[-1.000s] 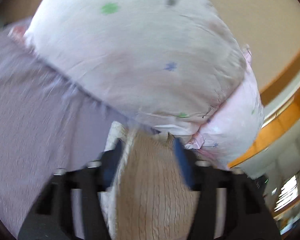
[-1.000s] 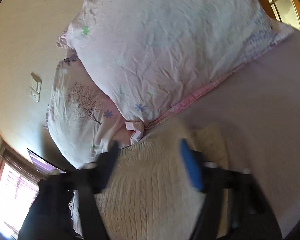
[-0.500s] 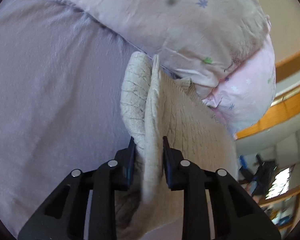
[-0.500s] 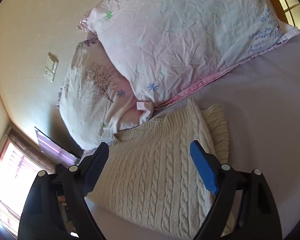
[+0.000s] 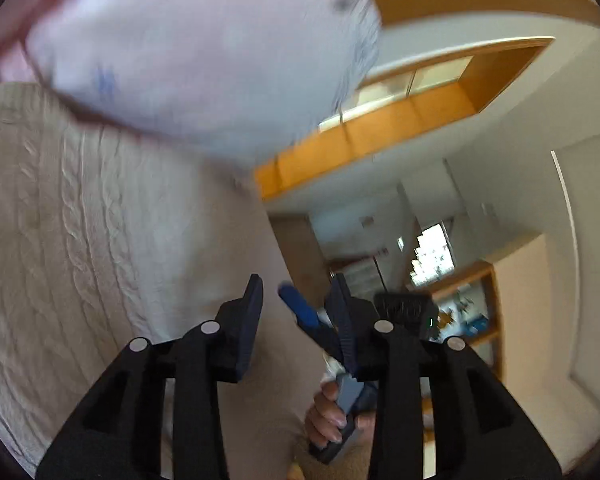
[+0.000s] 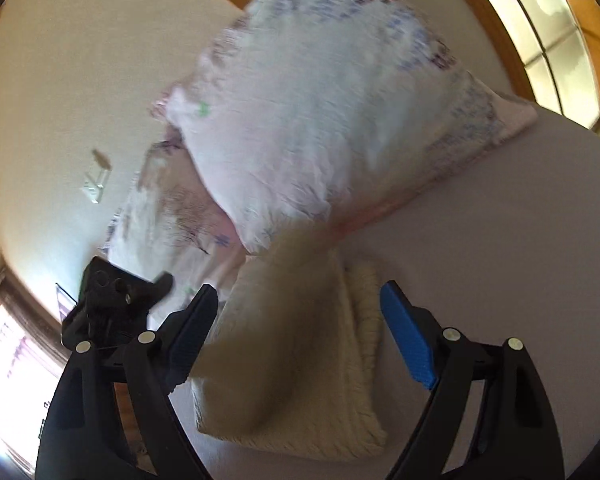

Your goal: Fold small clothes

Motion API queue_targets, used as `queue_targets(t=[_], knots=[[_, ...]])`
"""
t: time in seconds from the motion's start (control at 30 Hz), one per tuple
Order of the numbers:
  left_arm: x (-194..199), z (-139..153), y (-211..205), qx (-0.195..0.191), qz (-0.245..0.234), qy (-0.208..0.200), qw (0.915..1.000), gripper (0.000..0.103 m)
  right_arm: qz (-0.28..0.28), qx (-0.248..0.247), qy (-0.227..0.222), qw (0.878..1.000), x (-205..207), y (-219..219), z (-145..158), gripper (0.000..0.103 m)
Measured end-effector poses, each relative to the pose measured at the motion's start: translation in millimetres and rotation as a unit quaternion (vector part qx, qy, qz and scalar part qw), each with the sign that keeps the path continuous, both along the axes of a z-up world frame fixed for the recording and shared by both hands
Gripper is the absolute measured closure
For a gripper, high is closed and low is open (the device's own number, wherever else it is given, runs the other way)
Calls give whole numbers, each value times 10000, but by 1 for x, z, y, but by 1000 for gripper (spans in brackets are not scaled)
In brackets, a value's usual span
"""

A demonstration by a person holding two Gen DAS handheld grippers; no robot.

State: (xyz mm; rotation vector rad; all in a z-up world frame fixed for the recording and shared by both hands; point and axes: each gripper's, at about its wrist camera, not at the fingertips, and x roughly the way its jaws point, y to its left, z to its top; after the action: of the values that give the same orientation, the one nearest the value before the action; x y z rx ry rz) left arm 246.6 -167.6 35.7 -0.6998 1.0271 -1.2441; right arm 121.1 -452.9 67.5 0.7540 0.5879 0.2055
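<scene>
with both the left tool (image 5: 296,292) and right tool (image 6: 300,320) spread and empty, square the folded cream sweater (image 6: 300,344) on the bed (image 6: 500,280) — press edges flat, clear of the pillows (image 6: 320,120).

Lilac bed (image 6: 500,240) carries folded sweater (image 6: 300,344) and pillows (image 6: 332,112)

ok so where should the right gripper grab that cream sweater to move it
Take the folded cream sweater at its near short end, where the stacked layers form a thick edge. Come in low from the near side with the open right gripper, one finger under and one over, so all layers are pinched together and the fold holds.
</scene>
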Motion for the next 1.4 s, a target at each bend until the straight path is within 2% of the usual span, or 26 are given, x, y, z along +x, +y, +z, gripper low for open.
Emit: queue_targets(t=[0.03,0.07,0.13,0.17,0.27,0.37,0.43,0.5,0.53,0.57,0.6,0.67,0.73,0.77,0.83,0.93,1.0,1.07,1.1,1.17,1.2,1.23,1.3,1.33,1.37,1.4], knots=[[-2,-1,11,-33,84,-79,9999,62,50,41,123,9999,0,-4,-2,11],[-3,2,26,-13,258,-236,9994,48,151,58,255,9995,2,-7,-4,9],[-6,7,65,247,875,-610,9940,28,355,120,443,9983,10,-11,-10,9],[-5,6,88,552,1256,-741,9878,26,565,273,642,9960,20,-12,-17,9],[7,-12,119,1371,1632,-418,9761,26,1113,719,1103,9850,51,-5,-40,9],[13,-38,111,1975,1507,-150,9685,26,1229,596,1527,9788,75,8,-57,9],[14,-48,105,2078,1377,-113,9684,26,1220,513,1746,9757,83,14,-68,10],[14,-60,95,2045,1272,-49,9706,26,1239,454,1707,9764,82,15,-72,19],[14,-61,90,2002,1285,-91,9712,26,1276,423,1722,9759,82,16,-73,45],[15,-62,86,1976,1326,-107,9712,29,1379,481,1807,9726,83,19,-78,58],[17,-60,84,1959,1352,-103,9712,36,1381,664,1729,9729,81,18,-81,62],[14,-60,91,1816,1390,-179,9733,61,1344,749,1577,9754,76,19,-79,68],[5,-51,101,1638,1327,-329,9770,65,1391,819,1388,9771,70,24,-72,70],[-4,-41,113,1662,1340,-556,9754,65,1552,928,1240,9757,70,33,-65,71],[-16,-27,130,1793,1491,-934,9679,65,1918,884,1092,9713,74,59,-52,71],[-31,-7,175,2095,1886,-1417,9489,61,2385,628,954,9644,88,106,-41,68],[-33,-5,193,2837,2260,-1687,9165,51,2467,88,1141,9623,103,138,-43,63],[-41,-7,213,3565,2795,-1845,8722,44,1926,-687,1271,9706,109,146,-39,54],[-49,-6,225,3641,2944,-1941,8620,41,1703,-739,1151,9758,108,143,-35,52],[-63,-3,241,3489,3125,-1987,8609,26,1605,-167,865,9831,106,131,-30,51],[-71,-3,246,3425,3248,-1982,8591,23,1681,6,875,9819,108,130,-31,51],[-76,-4,247,3381,3305,-1972,8588,20,1730,53,934,9805,112,134,-31,51],[-86,-7,242,3253,3334,-1849,8653,16,1829,-58,1098,9770,120,149,-36,52],[-90,-11,239,3347,3402,-1702,8621,6,1930,-76,1187,9740,126,158,-41,71],[-93,-10,237,3448,3496,-1600,8563,2,2003,-161,1280,9712,130,169,-48,90],[-100,-12,237,3515,3620,-1512,8500,2,1852,-326,1347,9729,131,170,-50,90]])
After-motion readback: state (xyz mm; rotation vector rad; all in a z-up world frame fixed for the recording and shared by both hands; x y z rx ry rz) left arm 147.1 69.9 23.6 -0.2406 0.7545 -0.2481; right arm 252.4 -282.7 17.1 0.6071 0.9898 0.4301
